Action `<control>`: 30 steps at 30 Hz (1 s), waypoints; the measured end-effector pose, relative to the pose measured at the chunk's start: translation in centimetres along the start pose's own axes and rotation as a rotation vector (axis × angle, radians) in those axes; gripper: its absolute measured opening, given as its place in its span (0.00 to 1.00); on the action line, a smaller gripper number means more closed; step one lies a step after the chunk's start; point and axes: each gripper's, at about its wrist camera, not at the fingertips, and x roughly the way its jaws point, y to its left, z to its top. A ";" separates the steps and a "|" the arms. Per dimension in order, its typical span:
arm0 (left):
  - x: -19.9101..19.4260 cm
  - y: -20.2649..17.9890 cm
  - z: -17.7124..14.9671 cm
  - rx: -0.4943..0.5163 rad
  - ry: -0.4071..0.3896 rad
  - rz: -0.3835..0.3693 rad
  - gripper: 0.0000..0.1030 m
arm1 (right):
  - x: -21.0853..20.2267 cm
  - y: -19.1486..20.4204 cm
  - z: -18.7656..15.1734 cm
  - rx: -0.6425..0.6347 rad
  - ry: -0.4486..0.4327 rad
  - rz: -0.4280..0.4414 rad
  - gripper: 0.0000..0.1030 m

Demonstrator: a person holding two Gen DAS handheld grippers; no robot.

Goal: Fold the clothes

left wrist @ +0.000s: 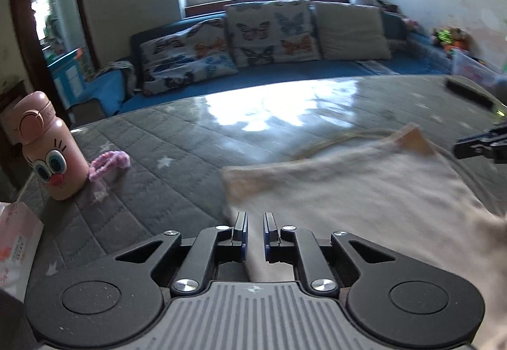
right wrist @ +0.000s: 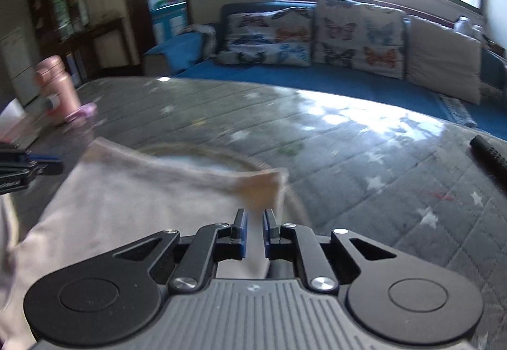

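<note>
A pale cream garment (left wrist: 348, 188) with tan trim at its corners lies stretched over the grey quilted table (left wrist: 152, 141); it also shows in the right wrist view (right wrist: 133, 191). My left gripper (left wrist: 255, 220) is shut on the garment's left edge, cloth pinched between the blue pads. My right gripper (right wrist: 254, 218) is shut on the garment's right edge near its tan corner (right wrist: 263, 182). Each gripper shows at the far side of the other's view: the right gripper (left wrist: 481, 144), the left gripper (right wrist: 22, 169). The garment is motion-blurred.
A pink cartoon-face bottle (left wrist: 47, 147) stands at the table's left with a pink hair tie (left wrist: 107, 161) beside it. A paper bag (left wrist: 16, 242) is at the near left. A black pen-like object (right wrist: 491, 160) lies at the right. A blue sofa (left wrist: 285, 71) with cushions is behind.
</note>
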 end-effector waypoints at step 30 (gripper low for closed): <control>-9.4 -6.2 -8.7 0.080 -0.043 -0.152 0.35 | -12.3 6.5 -14.0 -0.170 0.041 0.078 0.37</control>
